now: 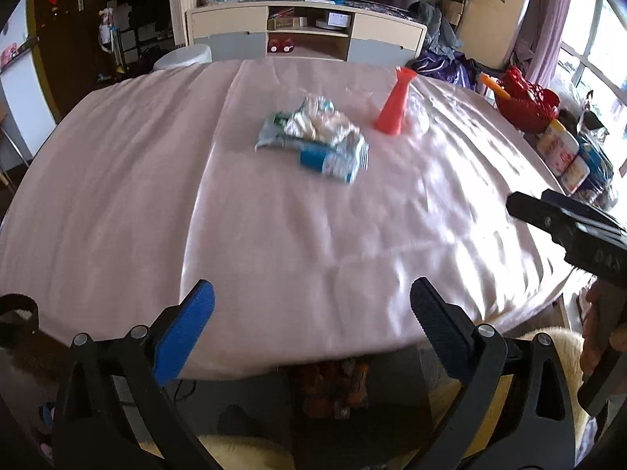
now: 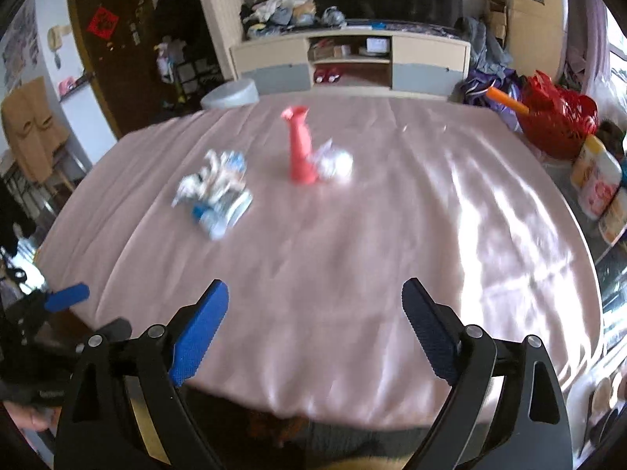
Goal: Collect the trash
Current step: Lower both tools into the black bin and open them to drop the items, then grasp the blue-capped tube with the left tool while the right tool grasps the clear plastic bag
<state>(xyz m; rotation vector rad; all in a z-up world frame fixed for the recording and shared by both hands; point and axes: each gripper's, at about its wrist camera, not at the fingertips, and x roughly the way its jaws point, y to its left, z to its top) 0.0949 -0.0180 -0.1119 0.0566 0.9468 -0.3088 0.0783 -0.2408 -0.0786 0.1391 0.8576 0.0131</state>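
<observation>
On the pink-clothed worktop (image 1: 117, 196), mid-surface, sits the crumpled blue-and-white wrapper pile (image 1: 313, 139), just beside the upright coral plastic vase (image 1: 394, 103). Left claw (image 1: 311, 309) and right claw (image 2: 315, 309) both gape apart, empty, well short of it. We should approach low, straddle the wrappers, avoid knocking the vase.

The left tool (image 1: 312, 321) has a black frame shaped like two big triangles with holes cut in them. Round silver screws sit at the joints. Its fingers (image 1: 184, 333) have blue pads with a bumpy, dotted skin. The right tool (image 2: 315, 323) looks just the same: black frame, silver screws, blue bumpy pads on its fingers (image 2: 198, 333).
</observation>
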